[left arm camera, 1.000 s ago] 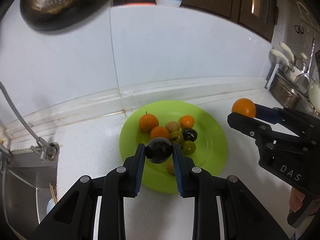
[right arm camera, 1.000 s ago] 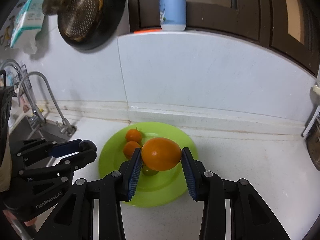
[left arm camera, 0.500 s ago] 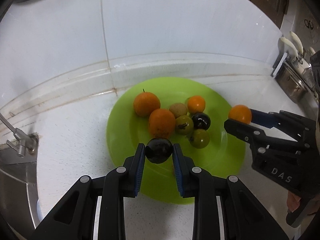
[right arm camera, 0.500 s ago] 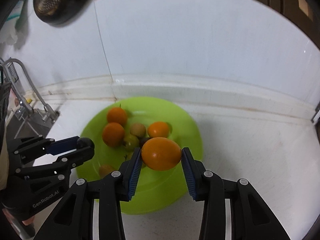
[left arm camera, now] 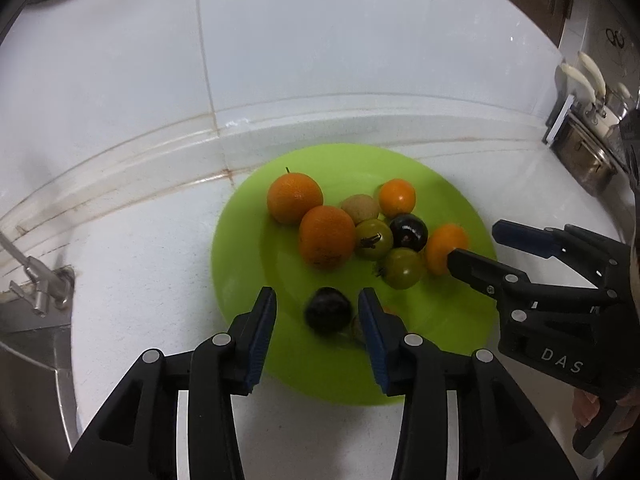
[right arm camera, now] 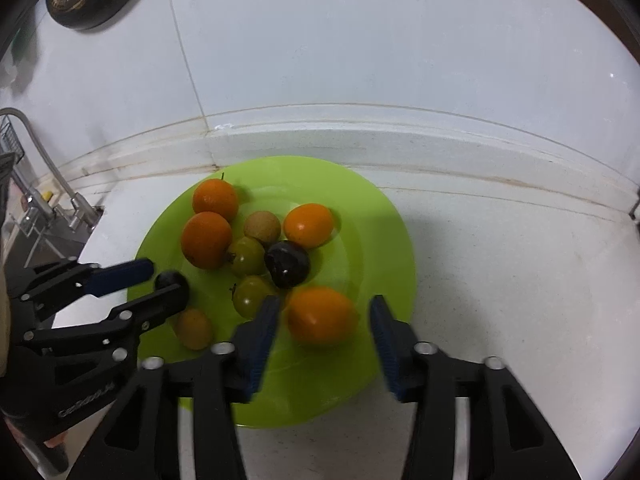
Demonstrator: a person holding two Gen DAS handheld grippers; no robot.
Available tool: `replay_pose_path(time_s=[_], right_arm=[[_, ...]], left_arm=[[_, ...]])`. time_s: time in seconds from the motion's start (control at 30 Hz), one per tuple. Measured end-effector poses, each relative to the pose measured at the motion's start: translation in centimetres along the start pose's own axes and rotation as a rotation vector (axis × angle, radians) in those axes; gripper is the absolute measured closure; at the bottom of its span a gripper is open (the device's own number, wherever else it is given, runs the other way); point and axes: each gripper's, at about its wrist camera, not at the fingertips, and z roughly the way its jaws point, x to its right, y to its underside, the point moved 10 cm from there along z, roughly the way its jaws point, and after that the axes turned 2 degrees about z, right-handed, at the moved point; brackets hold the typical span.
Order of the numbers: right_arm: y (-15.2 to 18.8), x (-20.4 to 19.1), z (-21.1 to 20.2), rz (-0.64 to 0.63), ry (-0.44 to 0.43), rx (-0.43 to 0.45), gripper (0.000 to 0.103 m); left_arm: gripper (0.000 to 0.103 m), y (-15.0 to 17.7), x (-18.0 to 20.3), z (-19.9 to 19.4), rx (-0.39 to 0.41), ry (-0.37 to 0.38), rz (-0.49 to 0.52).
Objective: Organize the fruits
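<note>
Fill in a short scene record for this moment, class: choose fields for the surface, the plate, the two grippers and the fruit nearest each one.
surface: white counter
plate: green plate, holding all the fruit
left gripper: open, fingers either side of a dark round fruit
right gripper: open, fingers either side of an orange fruit
dark round fruit: blurred, gaps on both sides
orange fruit: blurred, gaps on both sides
other fruit: oranges, green tomatoes, another dark fruit, brownish fruits

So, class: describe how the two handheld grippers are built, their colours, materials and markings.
Both grippers, left and right, are black linkage frames with silver rivets and blue ribbed finger pads. The right one carries white "DAS" lettering; the left one's marking is too blurred to read.
</note>
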Motion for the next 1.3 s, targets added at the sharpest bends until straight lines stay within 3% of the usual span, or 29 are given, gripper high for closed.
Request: replay_pose_path(time_s=[0.43,0.5,0.63,0.9,1.3], right_arm=[[1.5,-0.8,-7.1,-0.008,0.025,0.119,0.045],[1.8,-0.8,-8.5,-0.01,0.027,0.142,0.039],[2.9,-1.0,-12.1,-0.01,0.018,0.194,0.037],[5.6,-1.2,-19.1,-0.017,0.002,0.283,0.033],[12.0,-1.5,-26.6,-0.016,-0.013,0.322,0.029]], left_arm=[[0.042,1.4,-0.1,-8.6,0.149,-0.106,-0.042],[0.038,1.7,0.3,-10.7,0.186,-0.128,-0.044],[0.032,2.8,1.5,-14.4,0.257,-0.158,-0.039],[0.023,6.6,3.5,-20.7,0.324,-0.197,-0.06],[0.018,12.8,7.0,-27.6,0.374,-0.23,-0.066]])
